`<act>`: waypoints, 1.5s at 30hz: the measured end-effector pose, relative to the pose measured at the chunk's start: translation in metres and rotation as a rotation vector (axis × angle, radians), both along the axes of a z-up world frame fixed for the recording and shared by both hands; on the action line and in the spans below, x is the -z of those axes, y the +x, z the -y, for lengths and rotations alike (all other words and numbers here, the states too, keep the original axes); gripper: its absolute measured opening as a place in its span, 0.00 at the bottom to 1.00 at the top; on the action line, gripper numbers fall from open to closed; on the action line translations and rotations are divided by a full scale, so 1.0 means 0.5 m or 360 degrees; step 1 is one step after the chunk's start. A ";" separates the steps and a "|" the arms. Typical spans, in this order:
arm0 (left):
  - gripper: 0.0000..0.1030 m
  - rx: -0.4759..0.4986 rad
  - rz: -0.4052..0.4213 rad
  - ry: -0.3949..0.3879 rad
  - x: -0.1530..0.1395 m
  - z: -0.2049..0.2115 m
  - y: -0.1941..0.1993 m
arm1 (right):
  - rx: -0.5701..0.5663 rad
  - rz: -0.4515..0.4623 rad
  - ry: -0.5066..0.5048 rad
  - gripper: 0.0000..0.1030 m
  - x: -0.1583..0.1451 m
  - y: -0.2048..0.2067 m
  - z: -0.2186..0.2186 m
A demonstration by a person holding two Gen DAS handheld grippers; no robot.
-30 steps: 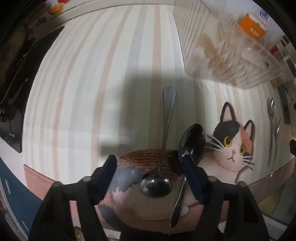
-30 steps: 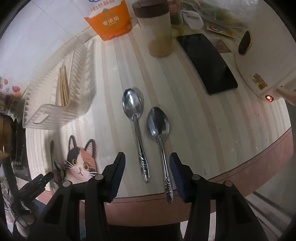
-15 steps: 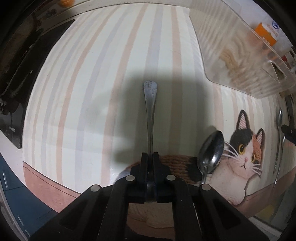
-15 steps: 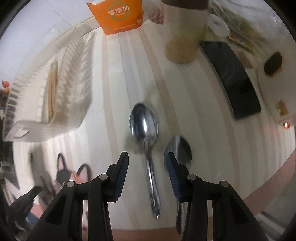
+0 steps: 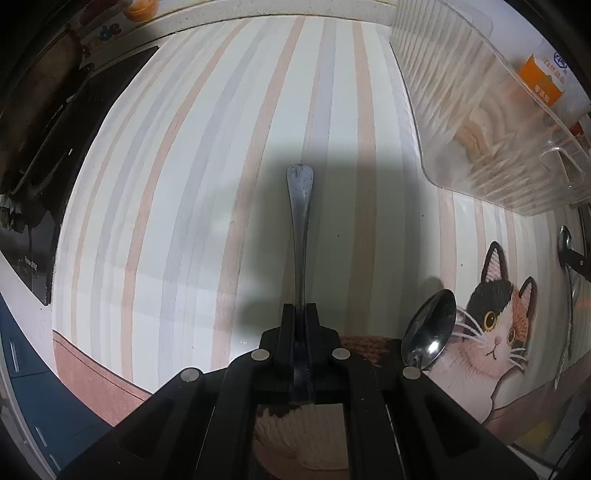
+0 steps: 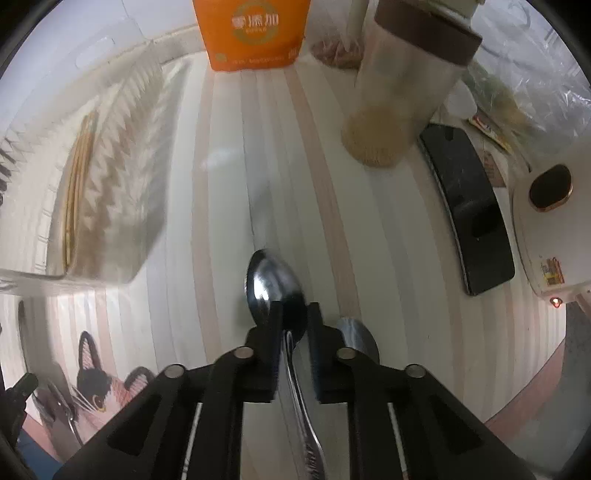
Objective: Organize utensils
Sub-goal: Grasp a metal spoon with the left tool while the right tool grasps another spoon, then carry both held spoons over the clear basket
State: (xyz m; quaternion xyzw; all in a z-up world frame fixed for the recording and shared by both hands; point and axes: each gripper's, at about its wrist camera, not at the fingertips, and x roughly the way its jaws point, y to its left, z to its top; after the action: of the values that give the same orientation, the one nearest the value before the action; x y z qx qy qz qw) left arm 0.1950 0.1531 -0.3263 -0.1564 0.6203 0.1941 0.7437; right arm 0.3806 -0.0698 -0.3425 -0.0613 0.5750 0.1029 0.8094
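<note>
My left gripper (image 5: 300,314) is shut on a steel spoon (image 5: 300,221); its handle points away over the striped tablecloth (image 5: 177,192). A second spoon (image 5: 428,328) lies just to the right, by the cat picture (image 5: 495,325). My right gripper (image 6: 294,317) has its fingers close on either side of the neck of a large spoon (image 6: 273,280), a narrow gap still showing. Another spoon (image 6: 356,338) lies just right of it, partly hidden by the right finger. A clear ribbed utensil tray (image 6: 99,177) with chopsticks stands at the left; it also shows in the left wrist view (image 5: 491,110).
An orange carton (image 6: 255,33) and a brown-lidded jar (image 6: 399,99) stand at the back. A black phone (image 6: 469,214) and a white appliance (image 6: 550,221) are at the right. A black stove (image 5: 48,140) is left of the cloth. The table edge is near below.
My left gripper shut on the spoon and lifted it. My right gripper moved forward and down over the left of the two spoons, and its fingers narrowed around the neck.
</note>
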 end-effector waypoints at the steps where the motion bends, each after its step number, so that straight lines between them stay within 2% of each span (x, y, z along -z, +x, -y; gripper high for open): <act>1: 0.02 0.0000 0.0004 0.0004 -0.003 0.000 0.001 | 0.0003 0.0003 0.0010 0.06 -0.003 0.002 -0.004; 3: 0.02 -0.0003 0.0013 0.0013 -0.017 0.006 0.005 | 0.0013 -0.0007 0.0089 0.01 -0.015 0.002 0.003; 13: 0.02 -0.0031 0.0131 0.0044 -0.118 0.006 -0.004 | 0.0056 -0.0011 0.0321 0.01 -0.075 -0.025 0.038; 19: 0.02 -0.0021 0.0267 0.0068 -0.210 0.007 0.004 | 0.0055 0.0074 0.0459 0.01 -0.163 -0.053 0.068; 25: 0.02 0.0012 0.0461 0.0062 -0.328 0.022 0.028 | -0.0016 0.0189 0.0606 0.01 -0.275 -0.050 0.051; 31: 0.02 0.0101 0.0617 -0.0044 -0.419 0.044 0.119 | -0.0083 0.0231 0.0733 0.01 -0.362 -0.024 0.024; 34: 0.02 0.0128 0.0652 -0.0148 -0.438 0.057 0.175 | -0.0082 0.0217 0.0784 0.01 -0.379 0.009 0.000; 37: 0.02 0.0144 0.0644 -0.0269 -0.433 0.067 0.234 | -0.0079 0.0179 0.0822 0.01 -0.384 0.046 -0.031; 43: 0.02 0.0136 0.0495 -0.0513 -0.360 0.051 0.362 | -0.0049 0.0021 0.0838 0.00 -0.336 0.120 -0.090; 45: 0.02 0.0112 0.0442 -0.0558 -0.333 0.044 0.386 | -0.0033 -0.0024 0.0838 0.01 -0.313 0.139 -0.102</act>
State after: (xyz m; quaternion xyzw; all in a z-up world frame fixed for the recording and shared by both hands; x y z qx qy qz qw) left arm 0.3878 0.1312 -0.1600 -0.2867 0.5412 0.0340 0.7898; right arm 0.4501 -0.0186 -0.1862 0.1464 0.5337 0.2577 0.7920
